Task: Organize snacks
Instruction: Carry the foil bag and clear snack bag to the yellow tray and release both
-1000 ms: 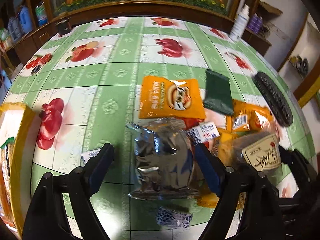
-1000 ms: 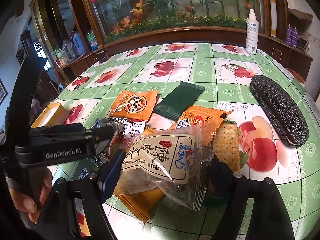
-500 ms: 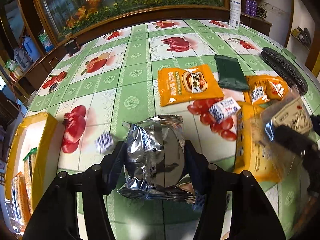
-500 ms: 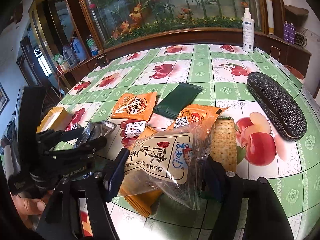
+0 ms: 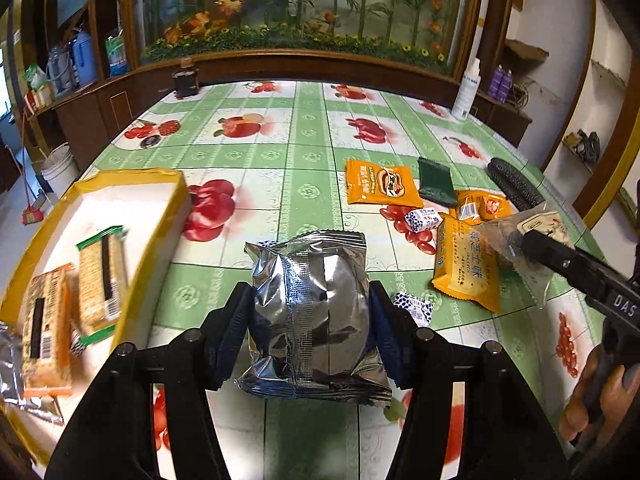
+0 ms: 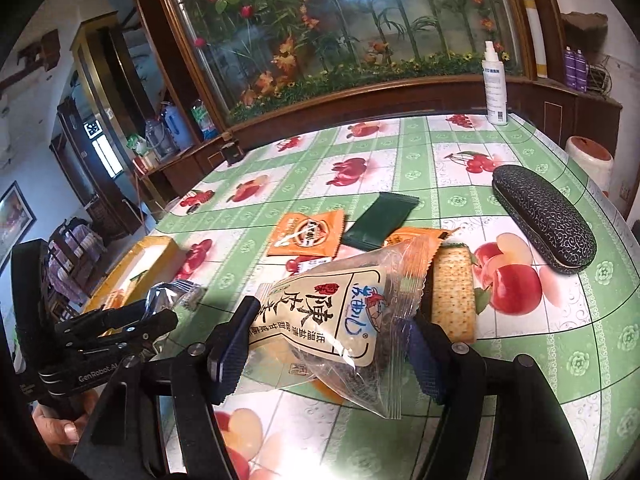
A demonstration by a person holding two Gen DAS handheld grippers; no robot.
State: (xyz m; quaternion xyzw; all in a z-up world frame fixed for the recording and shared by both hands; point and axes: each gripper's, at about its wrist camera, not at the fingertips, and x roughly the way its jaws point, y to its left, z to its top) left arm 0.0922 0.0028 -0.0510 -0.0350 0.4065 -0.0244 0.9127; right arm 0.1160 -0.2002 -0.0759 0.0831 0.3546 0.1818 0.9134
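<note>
Left hand-held gripper [image 5: 308, 316]: black frame, blue-padded jaws clamped on the two sides of a silver foil packet [image 5: 310, 312], crinkled, pillow-shaped, raised off the counter [image 5: 256, 160] near the yellow tray.

Right hand-held gripper [image 6: 328, 344]: same build, jaws pressed on a clear plastic zip bag [image 6: 340, 312] with a cream printed label and dark contents, held tilted above the pile of snacks.

Yellow tray [image 5: 168, 216]: shallow, rectangular, white floor, at the left edge of the counter. Holds two long cracker packs [image 5: 100, 276], one green-ended, one orange.

Loose on the counter, right of centre:
- orange flat sachet [image 5: 380, 184], glossy;
- dark green sachet [image 5: 436, 182], matte, oblong, just beside it;
- small orange packet [image 5: 482, 208];
- larger orange packet [image 5: 468, 268], flat;
- two small white-and-blue wrapped cubes [image 5: 424, 220];
- square cracker pack [image 6: 454, 292], pale and pitted.

Black spectacle case [image 6: 542, 220]: oblong, rounded, embossed scroll texture, far right.

Counter: round, covered in green-and-white checked oilcloth with fruit prints. White spray bottle [image 6: 494, 84] stands at its far edge.

Room: dark wood cabinet, large glass panel [image 6: 340, 28] with flowers and bamboo.
</note>
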